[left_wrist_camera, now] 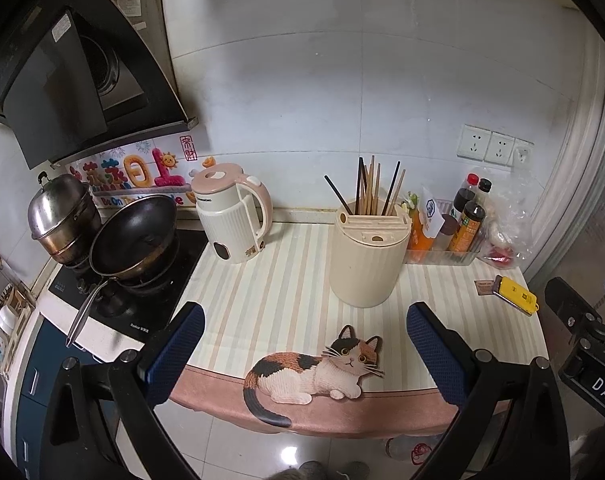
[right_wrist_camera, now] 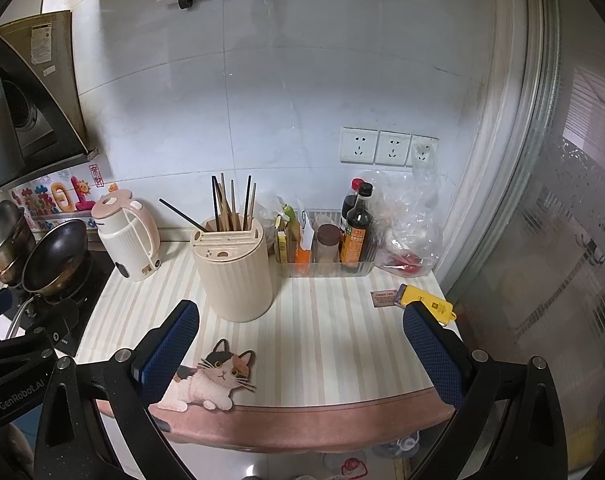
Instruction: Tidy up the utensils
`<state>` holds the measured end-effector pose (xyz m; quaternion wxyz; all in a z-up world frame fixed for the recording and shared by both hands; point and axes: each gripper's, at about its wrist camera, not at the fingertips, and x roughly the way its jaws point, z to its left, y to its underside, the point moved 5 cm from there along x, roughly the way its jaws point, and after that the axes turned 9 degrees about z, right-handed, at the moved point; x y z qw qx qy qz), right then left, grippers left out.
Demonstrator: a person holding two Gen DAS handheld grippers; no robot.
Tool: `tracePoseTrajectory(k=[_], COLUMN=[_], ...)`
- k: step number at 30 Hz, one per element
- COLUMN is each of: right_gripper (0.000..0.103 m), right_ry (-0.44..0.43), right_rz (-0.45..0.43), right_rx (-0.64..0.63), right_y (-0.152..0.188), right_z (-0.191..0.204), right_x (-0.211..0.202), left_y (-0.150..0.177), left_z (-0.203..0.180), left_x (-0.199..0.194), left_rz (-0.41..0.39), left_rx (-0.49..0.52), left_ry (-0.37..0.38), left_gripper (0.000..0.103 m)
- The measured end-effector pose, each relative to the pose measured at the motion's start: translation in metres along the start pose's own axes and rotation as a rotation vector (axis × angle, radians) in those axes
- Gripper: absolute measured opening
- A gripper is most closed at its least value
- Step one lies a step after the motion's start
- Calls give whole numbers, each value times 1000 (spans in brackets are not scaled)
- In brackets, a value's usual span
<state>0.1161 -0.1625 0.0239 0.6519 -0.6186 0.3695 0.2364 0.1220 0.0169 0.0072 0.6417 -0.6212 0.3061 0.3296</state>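
Observation:
A cream ribbed utensil holder [left_wrist_camera: 366, 264] stands on the striped counter mat [left_wrist_camera: 278, 292], with several wooden and black chopsticks [left_wrist_camera: 376, 190] upright in its back slot. It also shows in the right wrist view [right_wrist_camera: 236, 272] with its chopsticks [right_wrist_camera: 232, 204]. My left gripper [left_wrist_camera: 306, 350] is open and empty, held over the mat's front edge, short of the holder. My right gripper [right_wrist_camera: 302, 344] is open and empty, in front and to the right of the holder. Part of the right gripper's body [left_wrist_camera: 582, 336] shows at the right edge of the left wrist view.
A cream and pink kettle [left_wrist_camera: 232, 216] stands left of the holder. A wok [left_wrist_camera: 136, 236] and steel pot [left_wrist_camera: 60, 212] sit on the hob. A clear tray of sauce bottles [right_wrist_camera: 342, 236], a plastic bag [right_wrist_camera: 406, 232] and a yellow box [right_wrist_camera: 424, 302] are at right. A cat picture [left_wrist_camera: 322, 372] marks the mat's front edge.

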Motion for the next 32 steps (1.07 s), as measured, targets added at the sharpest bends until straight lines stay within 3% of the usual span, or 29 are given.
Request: tracePoseTrajectory(k=[32], right_gripper=[103], right_ry=[0], right_rz=[-7], right_rx=[-5], right_y=[-7], right_z=[2], right_x=[-1], left_y=[-6], left_z=[2], left_x=[-5], left_rz=[-9], left_rx=[3], left_ry=[6], left_gripper=[103])
